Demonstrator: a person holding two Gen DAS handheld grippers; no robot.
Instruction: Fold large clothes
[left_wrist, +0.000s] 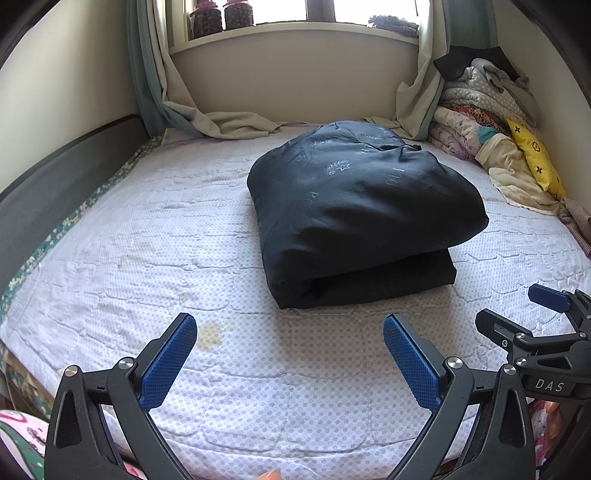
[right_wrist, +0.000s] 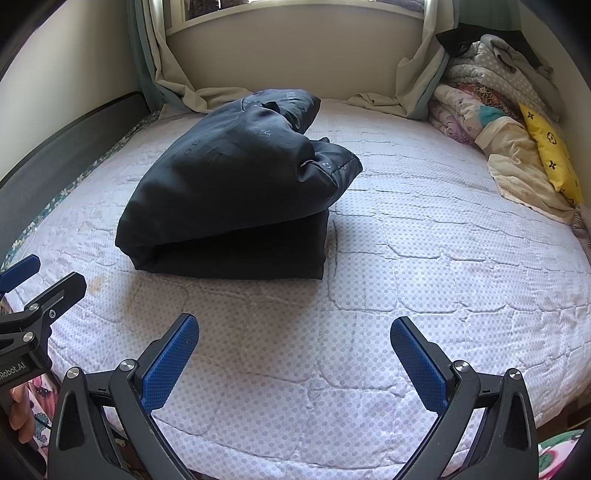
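Note:
A large dark navy garment (left_wrist: 362, 218) lies folded into a thick bundle on the white dotted mattress (left_wrist: 147, 240). It also shows in the right wrist view (right_wrist: 236, 195), left of centre. My left gripper (left_wrist: 290, 325) is open and empty, above the mattress a little short of the bundle's near edge. My right gripper (right_wrist: 293, 328) is open and empty, near the bed's front edge, to the right of the bundle. Each gripper shows at the other view's side: the right gripper (left_wrist: 517, 310) and the left gripper (right_wrist: 51, 273).
A heap of blankets and clothes with a yellow pillow (left_wrist: 535, 158) fills the back right corner. Curtains (left_wrist: 229, 123) trail onto the bed at the back below a window sill. A dark bed frame (left_wrist: 66, 166) runs along the left.

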